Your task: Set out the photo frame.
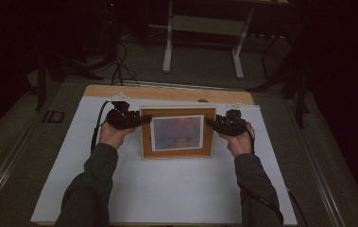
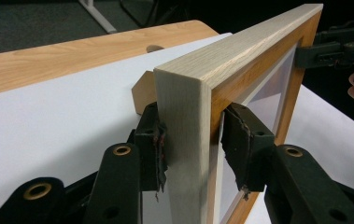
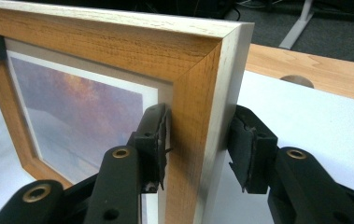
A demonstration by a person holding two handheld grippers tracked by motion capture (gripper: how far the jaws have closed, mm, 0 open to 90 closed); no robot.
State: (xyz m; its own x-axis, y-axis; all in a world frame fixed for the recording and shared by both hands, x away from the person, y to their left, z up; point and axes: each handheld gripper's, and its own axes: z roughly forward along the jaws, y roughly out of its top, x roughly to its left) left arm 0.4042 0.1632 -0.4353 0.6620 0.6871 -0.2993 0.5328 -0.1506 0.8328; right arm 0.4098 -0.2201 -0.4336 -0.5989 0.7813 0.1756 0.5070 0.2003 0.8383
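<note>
A wooden picture frame [image 1: 177,133] with a purple and orange print stands upright on the white mat [image 1: 167,189]. My left gripper [image 1: 141,119] straddles its left edge: in the left gripper view the frame's pale side [image 2: 184,140] sits between the two pads [image 2: 149,149], with the far pad just off the glass. My right gripper [image 1: 210,121] straddles the right edge. In the right gripper view one pad [image 3: 153,140] lies against the front face [image 3: 191,126] and the other stands a sliver off the back. Both grippers are open.
The mat covers a wooden tabletop [image 1: 167,92] whose far strip is bare. A wooden stand piece [image 2: 142,93] juts from the frame's back. Beyond the table are a white desk base [image 1: 205,38] and cables [image 1: 120,66] on the dark floor.
</note>
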